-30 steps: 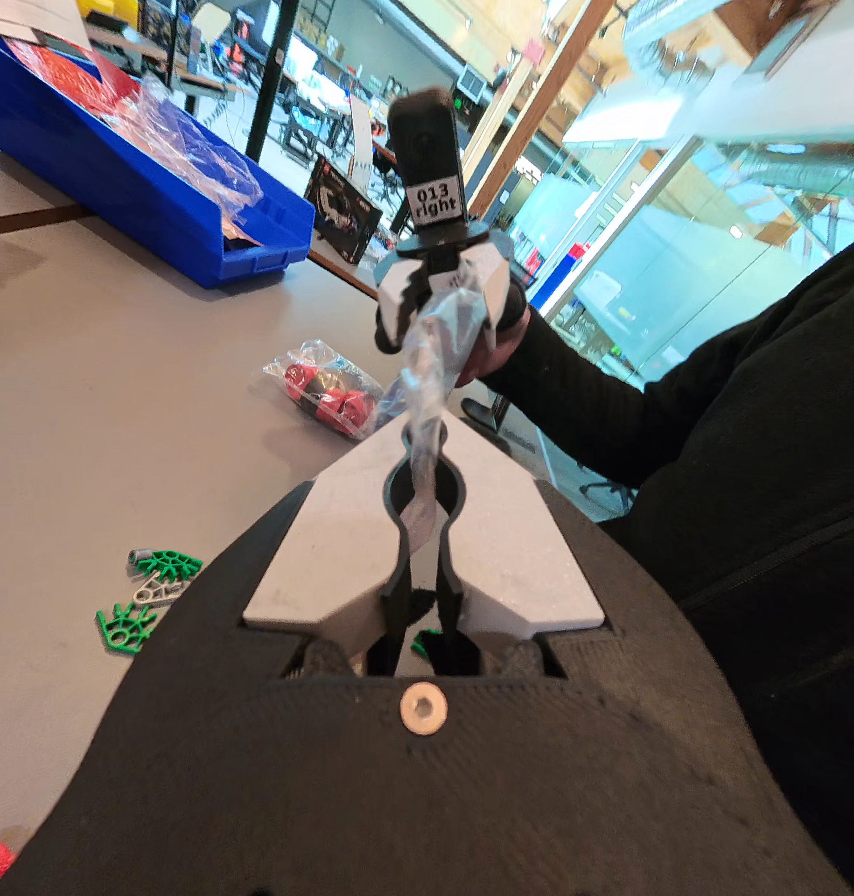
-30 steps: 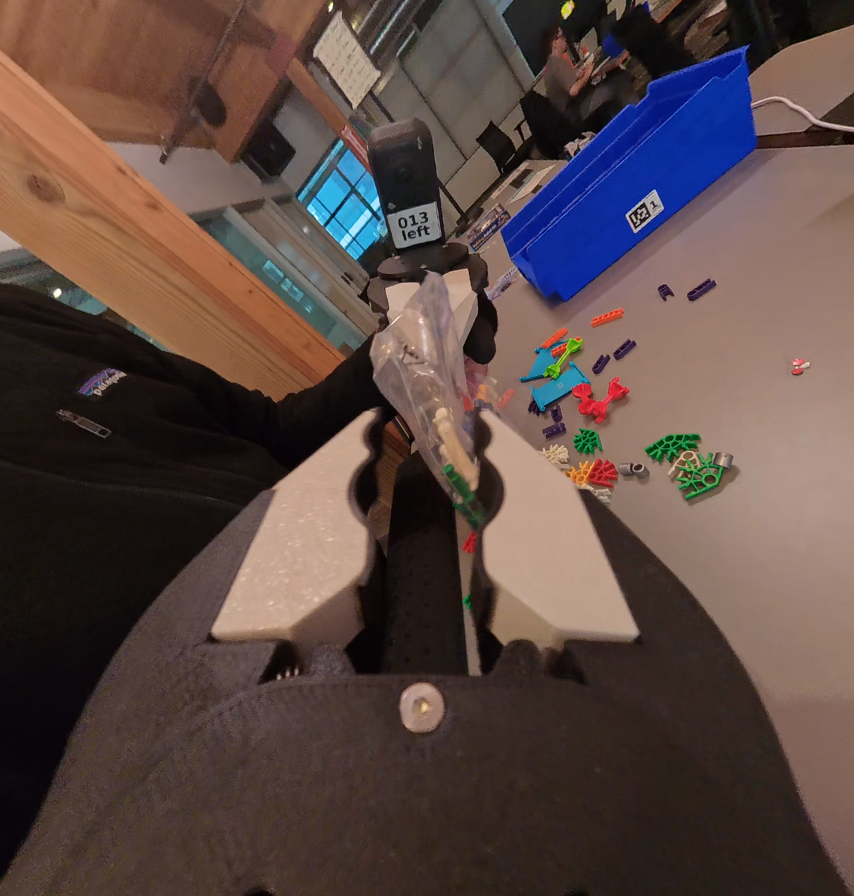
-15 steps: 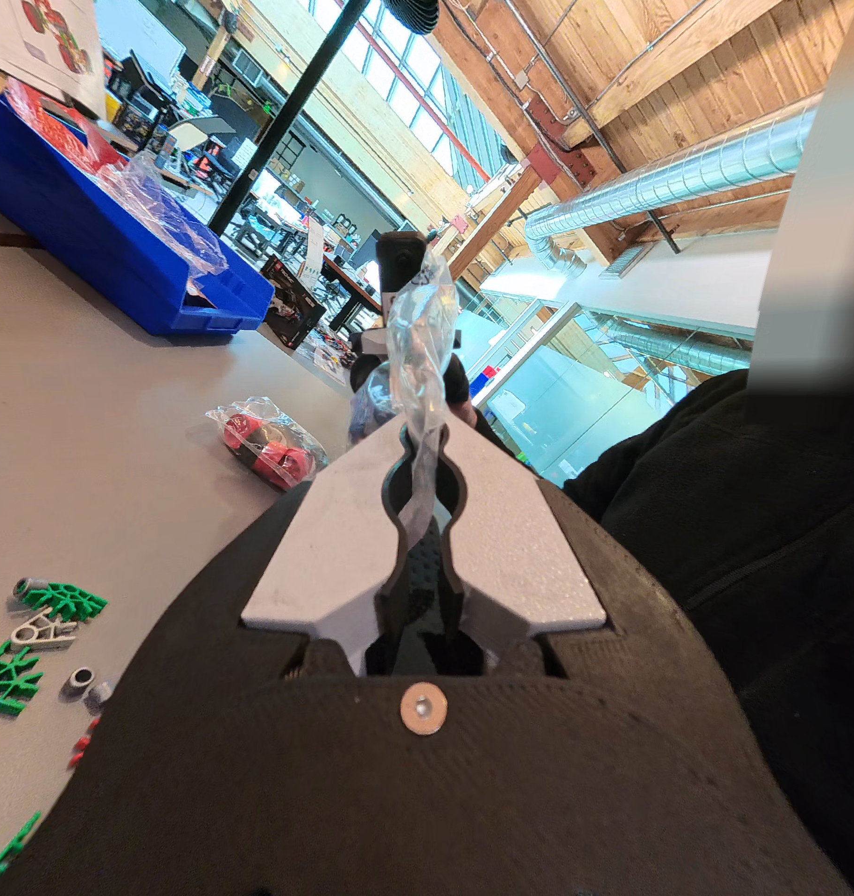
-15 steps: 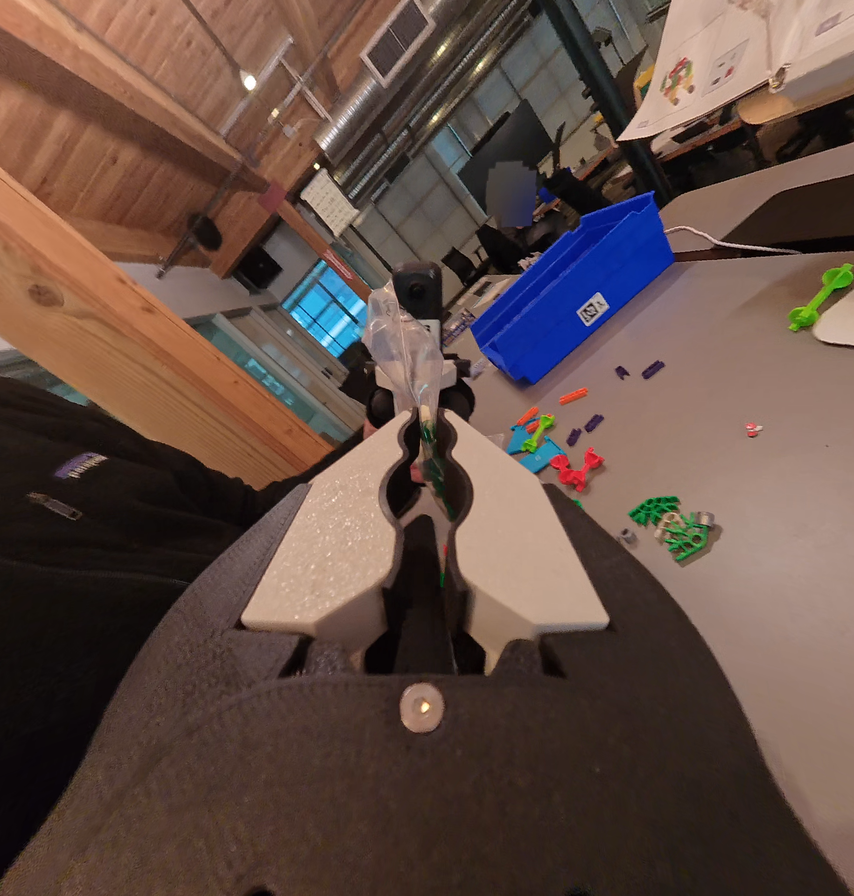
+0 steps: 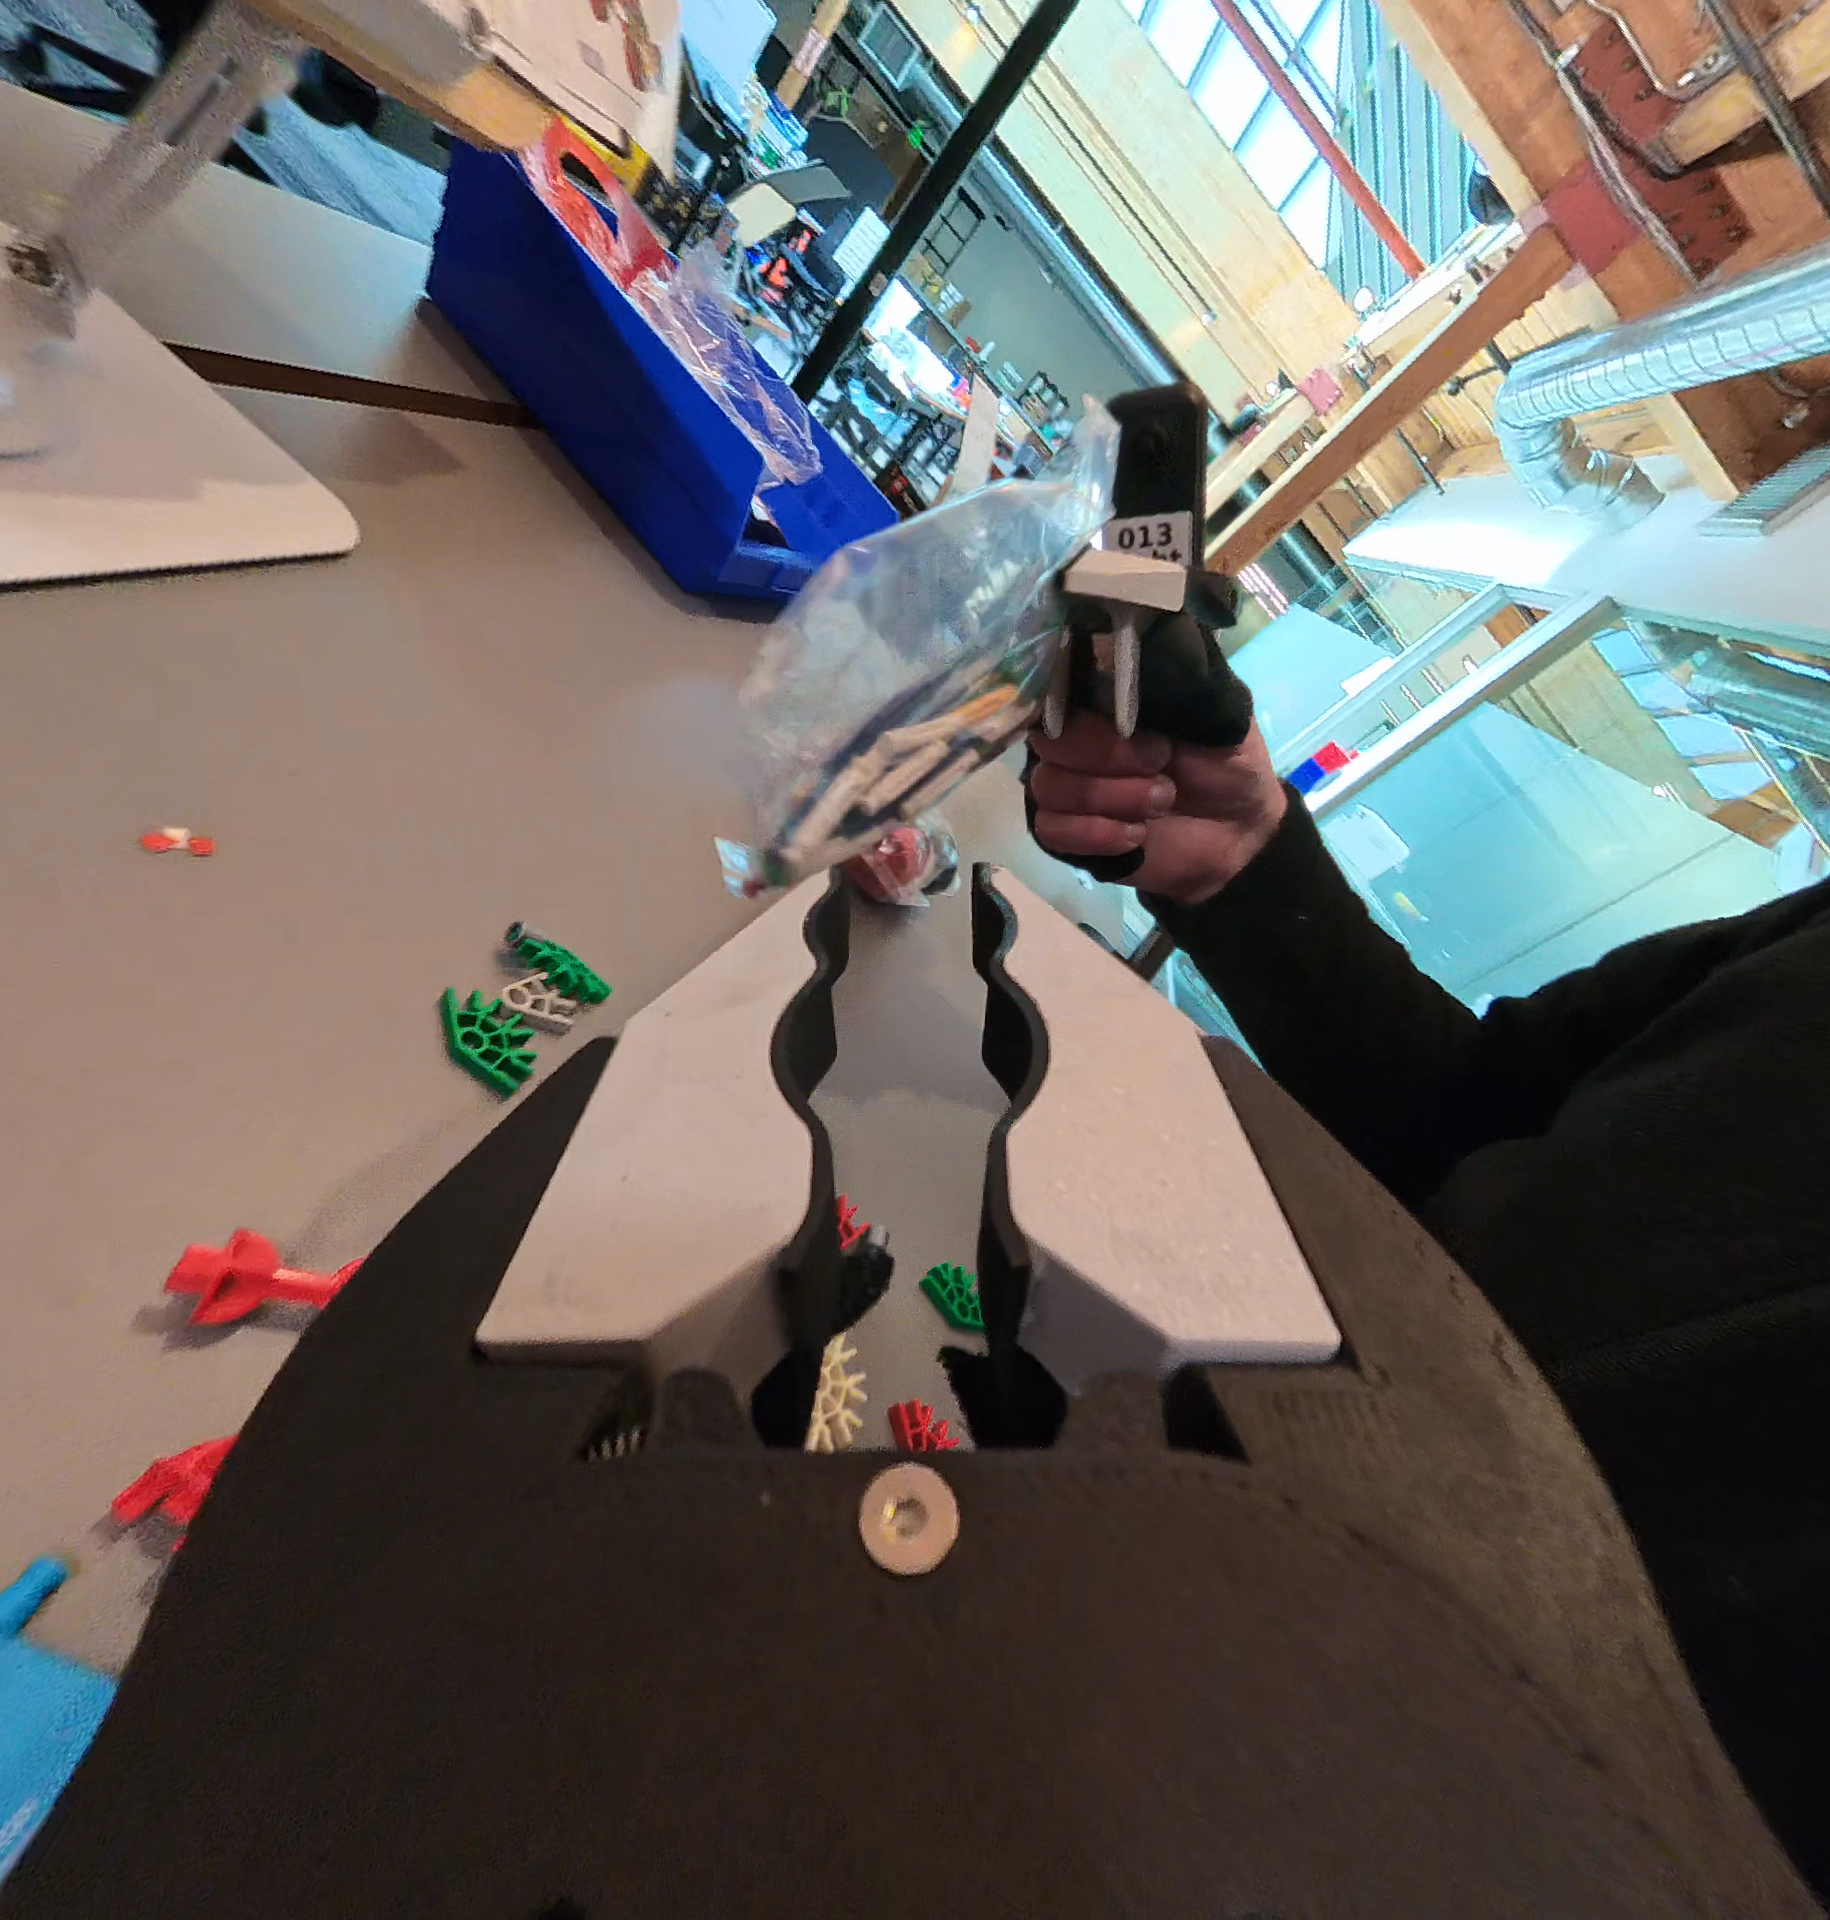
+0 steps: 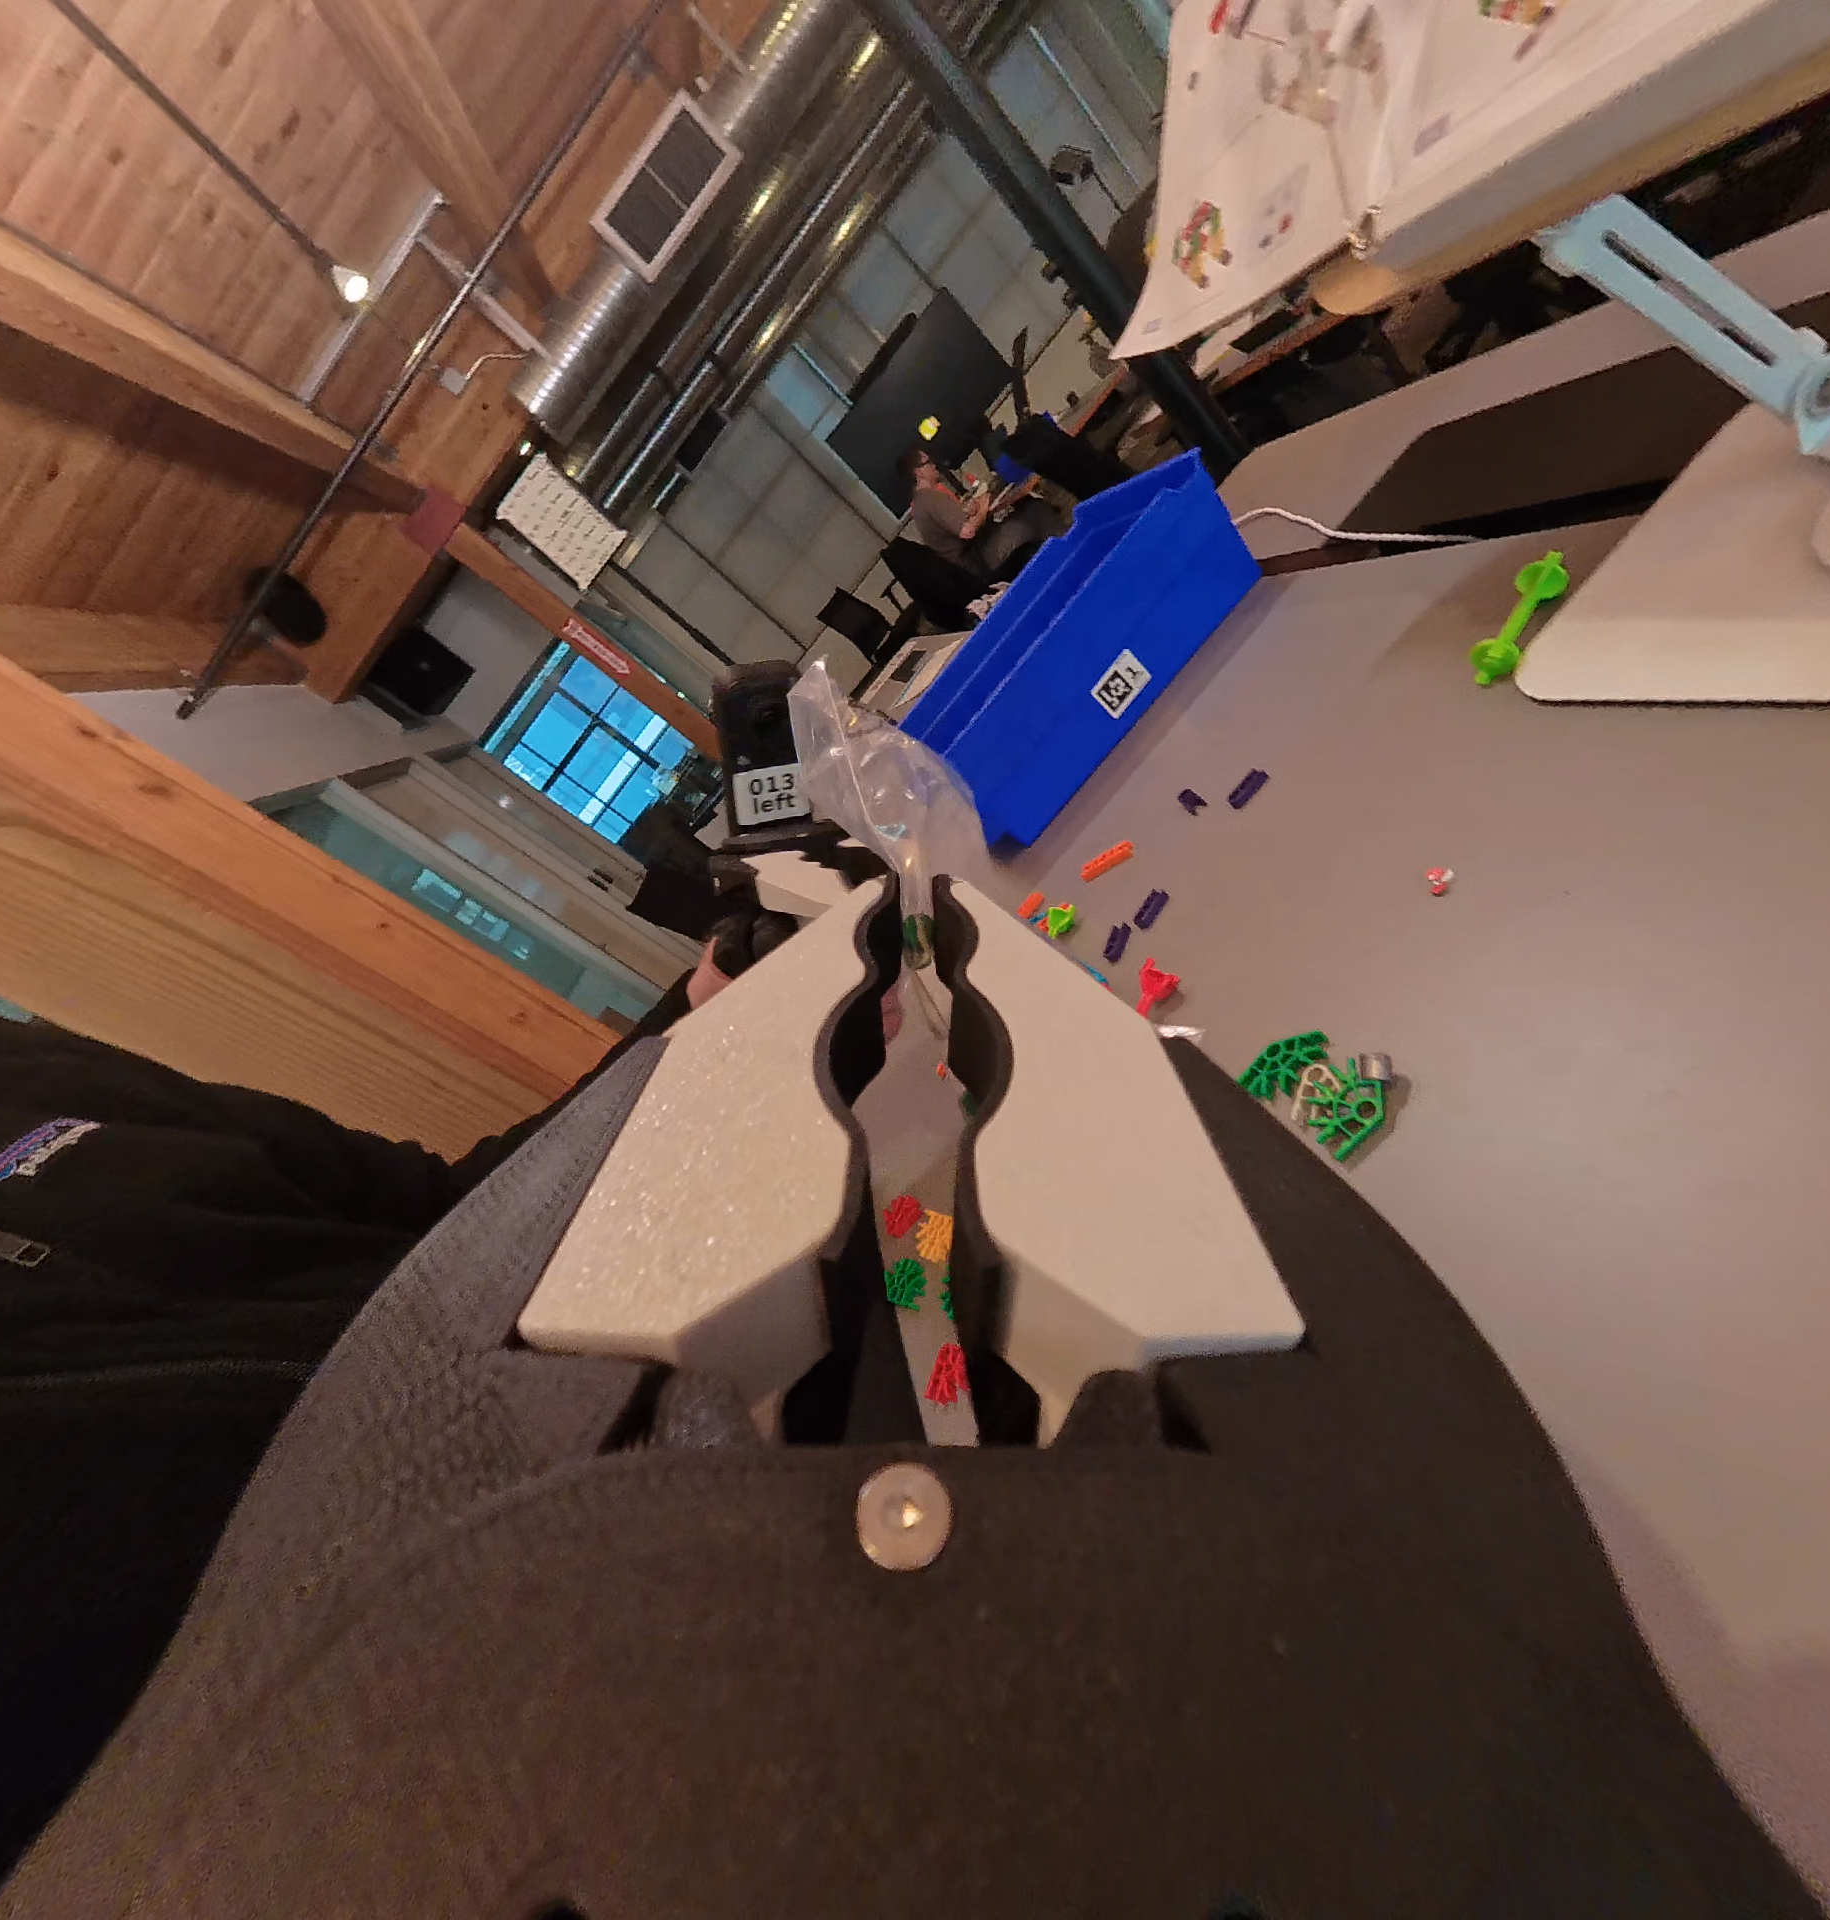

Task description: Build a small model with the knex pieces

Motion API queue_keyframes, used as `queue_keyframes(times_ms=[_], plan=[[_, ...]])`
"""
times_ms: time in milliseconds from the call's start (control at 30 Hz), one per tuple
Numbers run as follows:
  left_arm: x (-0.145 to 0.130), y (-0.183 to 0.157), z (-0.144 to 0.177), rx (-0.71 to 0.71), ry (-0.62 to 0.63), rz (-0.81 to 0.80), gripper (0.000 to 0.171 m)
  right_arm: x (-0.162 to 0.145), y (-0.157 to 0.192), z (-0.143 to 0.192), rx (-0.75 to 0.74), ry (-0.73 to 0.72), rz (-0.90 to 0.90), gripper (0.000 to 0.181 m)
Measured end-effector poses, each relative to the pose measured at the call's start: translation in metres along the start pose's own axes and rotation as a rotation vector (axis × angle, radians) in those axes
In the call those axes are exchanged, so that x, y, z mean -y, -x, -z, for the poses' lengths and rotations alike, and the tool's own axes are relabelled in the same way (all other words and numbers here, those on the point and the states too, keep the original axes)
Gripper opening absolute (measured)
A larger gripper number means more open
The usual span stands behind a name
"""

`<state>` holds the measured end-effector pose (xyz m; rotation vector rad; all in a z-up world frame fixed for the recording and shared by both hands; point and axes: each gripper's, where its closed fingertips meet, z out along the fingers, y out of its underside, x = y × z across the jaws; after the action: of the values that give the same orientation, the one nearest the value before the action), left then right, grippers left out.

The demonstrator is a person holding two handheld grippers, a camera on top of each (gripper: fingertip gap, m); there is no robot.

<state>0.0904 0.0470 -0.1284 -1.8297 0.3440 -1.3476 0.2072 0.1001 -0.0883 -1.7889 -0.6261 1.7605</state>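
Observation:
A clear plastic bag (image 5: 911,675) with white, blue and green rods hangs from my right gripper (image 5: 1093,675), which a hand in a black sleeve holds above the grey table (image 5: 371,748). In the right wrist view my right gripper (image 6: 916,899) is shut on the bag's neck (image 6: 869,779). My left gripper (image 5: 911,899) is open and empty, just below and short of the bag. It also shows in the right wrist view (image 6: 786,873), beyond the bag.
A blue bin (image 5: 620,343) (image 6: 1087,644) stands at the back. Loose green (image 5: 506,1018) (image 6: 1316,1091), red (image 5: 236,1273), purple and orange pieces lie on the table. A small bag of red parts (image 5: 895,868) lies ahead. A white stand base (image 5: 111,488) (image 6: 1700,582) sits nearby. Some 15 cm of space lies between my two pairs of fingers.
My left gripper has opened and let go of the bag. The bag now hangs from my right gripper alone and has swung sideways. Both views have tilted.

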Motion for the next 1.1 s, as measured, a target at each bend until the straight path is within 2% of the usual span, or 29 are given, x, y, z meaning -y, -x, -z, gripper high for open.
queue_keyframes(times_ms=[200,400,500,567,633,800,833,900,967,1033,1100], plan=[[-0.019,0.018,0.028,0.116,0.025,0.019,0.024,-0.019,-0.046,-0.016,-0.111,0.042,-0.075,0.003],[-0.034,0.022,0.041,0.149,0.023,0.05,0.029,-0.013,-0.093,-0.017,-0.241,0.004,-0.165,0.003],[-0.037,0.023,0.045,0.152,0.02,0.06,0.03,-0.015,-0.122,-0.006,-0.392,0.011,-0.165,0.003],[-0.039,0.023,0.046,0.159,0.029,0.055,0.032,-0.016,-0.134,0.004,-0.518,0.043,-0.108,0.028],[-0.041,0.024,0.046,0.17,0.046,0.045,0.033,-0.013,-0.136,0.016,-0.613,0.062,-0.034,0.049],[-0.042,0.023,0.041,0.18,0.08,0.021,0.034,0.005,-0.106,0.045,-0.683,0.091,0.167,0.052],[-0.042,0.023,0.04,0.188,0.093,0.007,0.034,0.006,-0.1,0.055,-0.697,0.111,0.208,0.043],[-0.044,0.023,0.036,0.203,0.124,-0.023,0.034,0.006,-0.097,0.086,-0.779,0.149,0.256,0.044],[-0.047,0.022,0.03,0.205,0.157,-0.048,0.034,-0.001,-0.097,0.116,-0.827,0.193,0.257,0.049],[-0.049,0.02,0.022,0.2,0.186,-0.07,0.034,-0.022,-0.099,0.138,-0.853,0.305,0.252,0.066],[-0.051,0.018,0.011,0.188,0.216,-0.086,0.035,-0.042,-0.103,0.153,-0.874,0.387,0.27,0.075]])
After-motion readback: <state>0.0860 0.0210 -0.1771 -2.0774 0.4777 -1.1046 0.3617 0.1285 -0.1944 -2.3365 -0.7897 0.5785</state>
